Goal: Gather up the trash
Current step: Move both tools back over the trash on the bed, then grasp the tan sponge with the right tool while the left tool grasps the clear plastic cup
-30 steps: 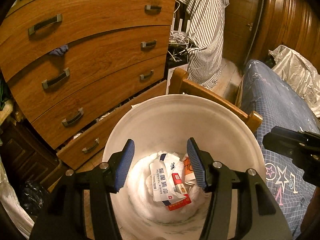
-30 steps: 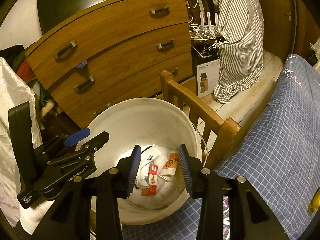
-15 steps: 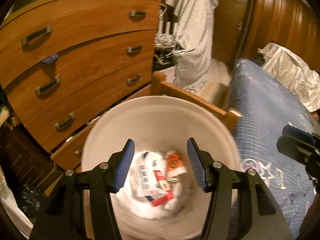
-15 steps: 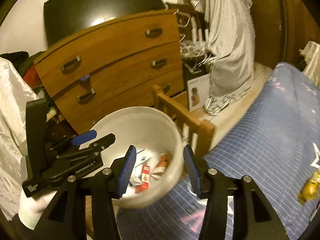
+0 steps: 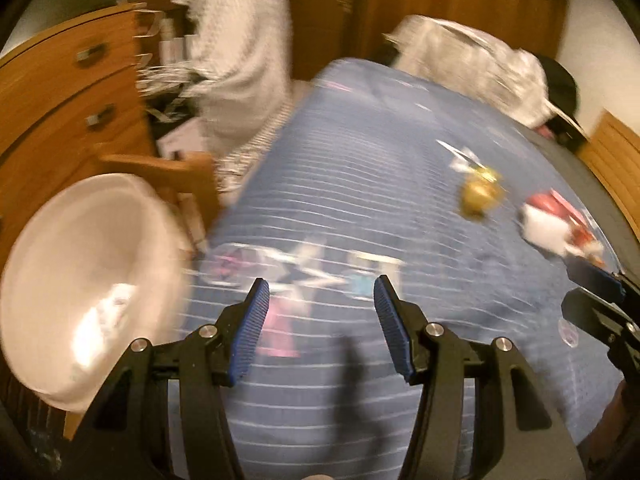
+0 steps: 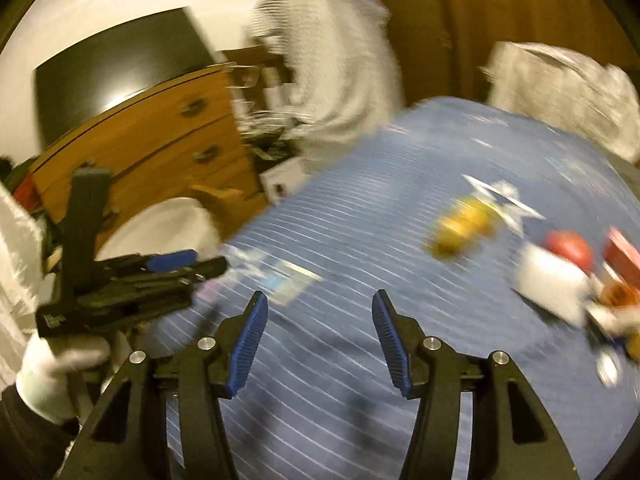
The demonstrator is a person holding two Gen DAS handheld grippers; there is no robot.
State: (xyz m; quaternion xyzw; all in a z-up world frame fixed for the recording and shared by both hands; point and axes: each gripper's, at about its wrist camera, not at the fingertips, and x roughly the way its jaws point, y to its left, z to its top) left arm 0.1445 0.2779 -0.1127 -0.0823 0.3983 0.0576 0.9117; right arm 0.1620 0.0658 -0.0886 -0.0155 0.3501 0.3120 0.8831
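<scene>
Both grippers swung from bin (image 5: pixel 80 264) to blurred bedspread (image 5: pixel 360 208).

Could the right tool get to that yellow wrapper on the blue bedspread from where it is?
Probably yes. The right tool is empty, its jaws opening, and only bare bedspread lies between it and the yellow wrapper. The picture is blurred, so that is a guess.

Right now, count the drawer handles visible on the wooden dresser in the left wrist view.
2: upper handle and lower handle, both on the dresser at far left. Blur and framing may hide others.
</scene>
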